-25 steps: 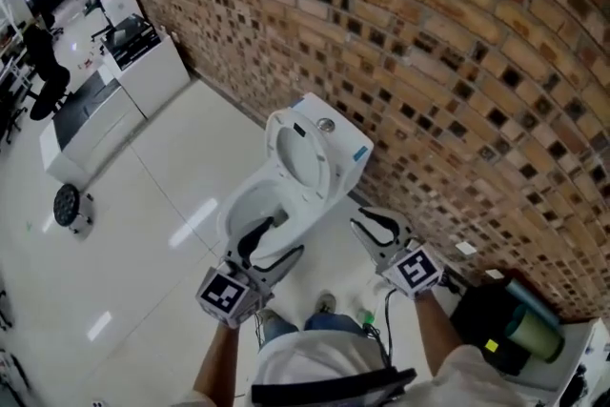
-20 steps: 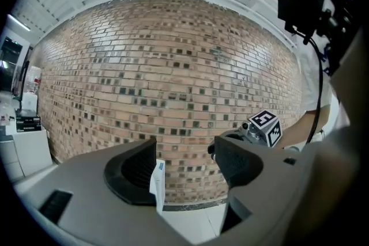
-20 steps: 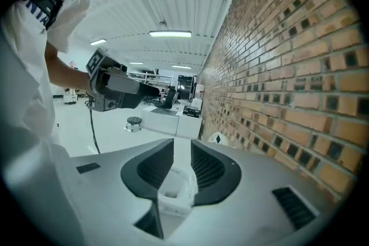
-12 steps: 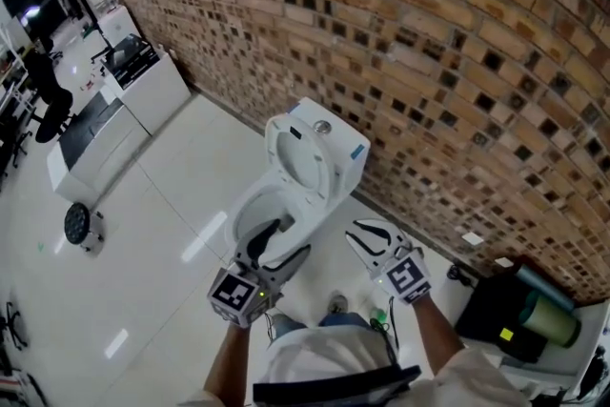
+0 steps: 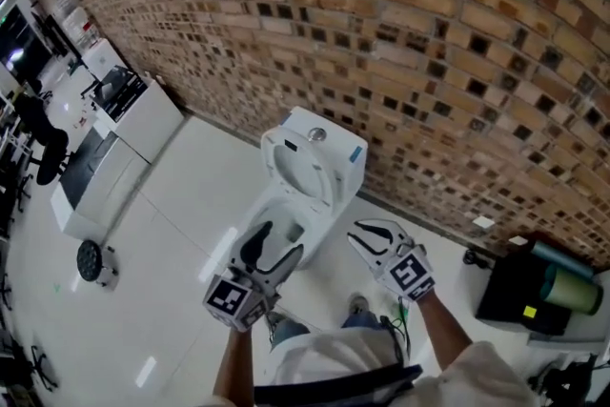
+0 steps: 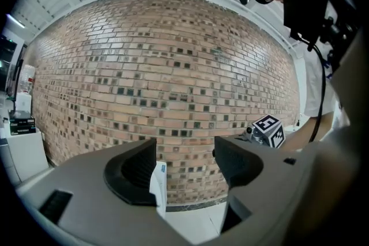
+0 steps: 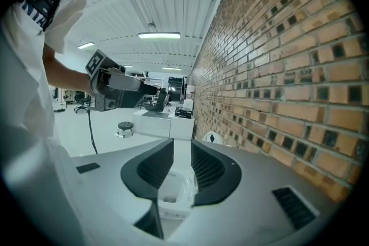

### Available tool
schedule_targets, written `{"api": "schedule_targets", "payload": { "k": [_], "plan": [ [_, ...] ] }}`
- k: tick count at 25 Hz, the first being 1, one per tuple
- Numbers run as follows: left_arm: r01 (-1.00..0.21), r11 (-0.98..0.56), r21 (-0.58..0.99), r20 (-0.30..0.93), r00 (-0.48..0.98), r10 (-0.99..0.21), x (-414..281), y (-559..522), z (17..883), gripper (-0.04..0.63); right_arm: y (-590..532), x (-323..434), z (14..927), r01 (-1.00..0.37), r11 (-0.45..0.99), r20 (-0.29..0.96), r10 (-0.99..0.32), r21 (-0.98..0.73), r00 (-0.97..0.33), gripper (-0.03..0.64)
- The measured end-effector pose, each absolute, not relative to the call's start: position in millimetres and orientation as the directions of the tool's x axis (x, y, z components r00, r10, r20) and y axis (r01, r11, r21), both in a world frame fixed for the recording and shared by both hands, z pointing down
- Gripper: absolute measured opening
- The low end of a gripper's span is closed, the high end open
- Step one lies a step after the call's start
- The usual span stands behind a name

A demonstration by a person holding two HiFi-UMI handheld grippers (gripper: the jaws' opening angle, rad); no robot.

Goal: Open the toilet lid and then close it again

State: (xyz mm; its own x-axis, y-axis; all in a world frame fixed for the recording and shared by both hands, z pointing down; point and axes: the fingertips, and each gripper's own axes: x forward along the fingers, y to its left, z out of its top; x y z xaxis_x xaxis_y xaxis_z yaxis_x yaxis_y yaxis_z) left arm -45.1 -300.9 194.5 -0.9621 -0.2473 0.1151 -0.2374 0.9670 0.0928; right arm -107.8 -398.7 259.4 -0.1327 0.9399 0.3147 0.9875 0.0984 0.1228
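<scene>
1. Head view alone gives the whole toilet (image 5: 320, 216) against the brick wall (image 5: 429, 43): lid (image 5: 307, 169) raised, leaning back on the tank (image 5: 335, 136), bowl (image 5: 276, 216) open below.
2. Same view puts the left gripper (image 5: 272, 250) at the toilet's front, clear of the lid. Contact with the rim not clear.
3. Puts the right gripper (image 5: 375, 235) just right of the toilet, touching nothing.
4. Left gripper view settles those jaws: wide apart, nothing between them, only wall beyond.
5. Of the toilet, catches no more than a white edge with a blue label beside one jaw. Also takes in the right gripper's marker cube (image 6: 269, 130) off to the side.
6. Right gripper view settles the other pair: a narrow gap apart, pressing on nothing.
7. Looks through that gap into the white bowl, a sight the left gripper view does not give.
8. Also shows the left gripper side-on across the toilet, with a stool (image 7: 125, 127) and a white cabinet (image 7: 167, 124) on the floor beyond.
9. Only the head view reaches the black case (image 5: 519, 286) with a green roll (image 5: 569, 286), well to the toilet's right.
</scene>
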Motion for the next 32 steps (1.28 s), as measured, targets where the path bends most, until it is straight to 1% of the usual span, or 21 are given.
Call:
{"api": "schedule_targets", "payload": {
  "k": [5,7,9,12,13,15,19,21,24,26,27,29,32],
  "plan": [
    [-0.292,0.953,0.087,0.119,-0.946,-0.301,-52.9,-244.1,196.8,0.318,-356.0,-105.7,272.4,0.982,0.148,0.34,0.923,0.118,-0.18,0.087],
    [-0.331,0.94,0.081,0.127,-0.932,-0.339,-52.2,-213.8,203.6,0.318,-329.7,-102.5,278.5,0.977,0.186,0.345,0.914,0.107,-0.212,0.121],
    [-0.384,0.92,0.08,0.146,-0.908,-0.392,-51.0,-181.7,210.4,0.318,-301.0,-99.8,282.9,0.963,0.253,0.34,0.901,0.091,-0.269,0.123],
    [-0.468,0.879,0.092,0.139,-0.868,-0.477,-50.4,-128.6,213.2,0.318,-256.5,-93.5,290.8,0.928,0.359,0.353,0.859,0.101,-0.371,0.123],
    [-0.495,0.863,0.097,0.136,-0.853,-0.504,-49.4,-110.5,213.7,0.318,-241.1,-89.9,291.1,0.913,0.394,0.361,0.84,0.106,-0.404,0.142],
    [-0.552,0.827,0.105,0.143,-0.815,-0.562,-46.9,-78.5,215.3,0.318,-211.6,-82.8,287.0,0.886,0.451,0.365,0.811,0.108,-0.457,0.15],
    [-0.661,0.742,0.112,0.166,-0.724,-0.67,-54.1,-40.3,219.6,0.318,-178.0,-88.1,278.3,0.838,0.523,0.394,0.745,0.156,-0.538,0.15],
    [-0.707,0.698,0.113,0.163,-0.679,-0.715,-61.0,-37.6,220.9,0.318,-175.8,-104.7,274.5,0.823,0.531,0.422,0.711,0.201,-0.562,0.169],
    [-0.763,0.636,0.111,0.168,-0.617,-0.769,-71.7,-42.9,225.7,0.318,-178.9,-140.6,270.0,0.821,0.518,0.483,0.67,0.241,-0.564,0.169],
    [-0.802,0.591,0.089,0.177,-0.571,-0.801,-80.5,-46.8,228.5,0.318,-180.2,-171.3,276.6,0.838,0.482,0.538,0.65,0.256,-0.538,0.174],
    [-0.815,0.574,0.075,0.18,-0.555,-0.812,-86.2,-47.3,230.2,0.318,-180.2,-187.1,282.7,0.85,0.46,0.568,0.639,0.258,-0.518,0.195],
    [-0.83,0.554,0.067,0.178,-0.537,-0.825,-98.1,-46.7,234.5,0.318,-179.4,-217.5,298.3,0.874,0.417,0.628,0.618,0.248,-0.473,0.206],
    [-0.827,0.558,0.068,0.177,-0.54,-0.823,-116.9,-44.6,243.4,0.318,-173.7,-264.2,324.7,0.906,0.369,0.699,0.592,0.208,-0.401,0.24]
  ]
}}
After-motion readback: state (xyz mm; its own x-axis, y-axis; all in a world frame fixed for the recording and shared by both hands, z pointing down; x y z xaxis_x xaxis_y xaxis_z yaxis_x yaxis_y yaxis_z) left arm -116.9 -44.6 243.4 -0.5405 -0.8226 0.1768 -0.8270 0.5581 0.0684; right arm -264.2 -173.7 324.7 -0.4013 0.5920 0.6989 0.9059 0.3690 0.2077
